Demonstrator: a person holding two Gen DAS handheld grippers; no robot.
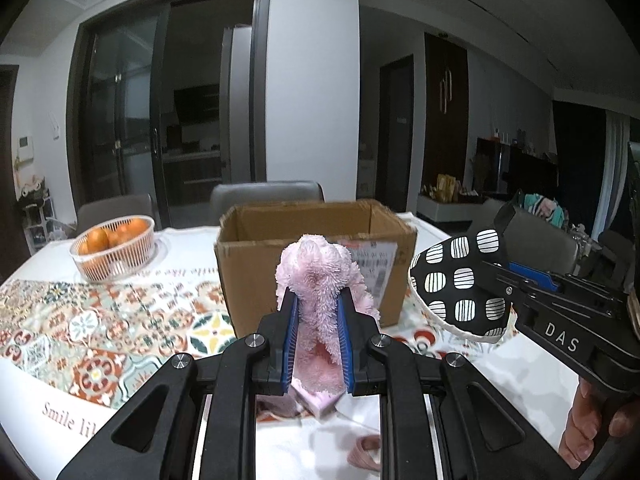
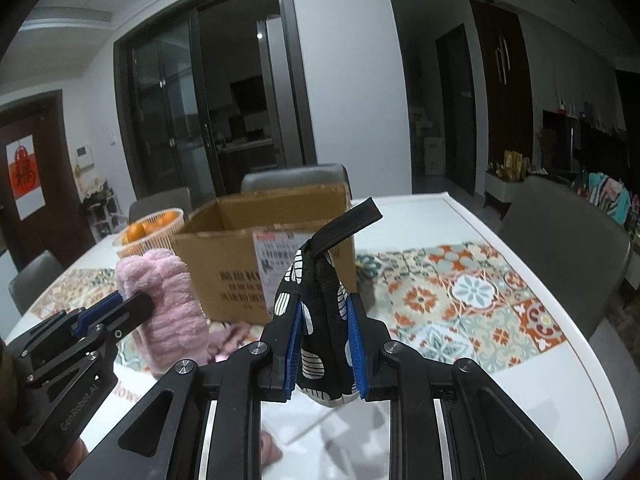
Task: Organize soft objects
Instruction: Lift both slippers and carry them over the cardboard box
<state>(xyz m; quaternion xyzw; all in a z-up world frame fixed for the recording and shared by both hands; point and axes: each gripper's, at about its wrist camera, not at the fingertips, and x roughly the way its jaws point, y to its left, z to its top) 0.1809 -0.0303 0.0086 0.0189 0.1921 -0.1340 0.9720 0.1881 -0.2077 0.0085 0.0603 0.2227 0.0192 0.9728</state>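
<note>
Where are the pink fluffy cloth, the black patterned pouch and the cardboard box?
pink fluffy cloth (image 1: 316, 276), left wrist view, its fuzzy upper bunch.
black patterned pouch (image 2: 322, 320), right wrist view, its middle fold.
cardboard box (image 1: 256, 276), left wrist view, its bare front wall.

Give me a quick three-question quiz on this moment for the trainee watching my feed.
1. True or false: the left gripper holds the fluffy pink cloth.
2. What does the right gripper hold? A) an orange B) the black-and-white patterned pouch C) nothing
3. Fill in: the basket of oranges stands to the ____ of the cardboard box in the left wrist view.

Key: 1 true; 2 B; 3 left.
</note>
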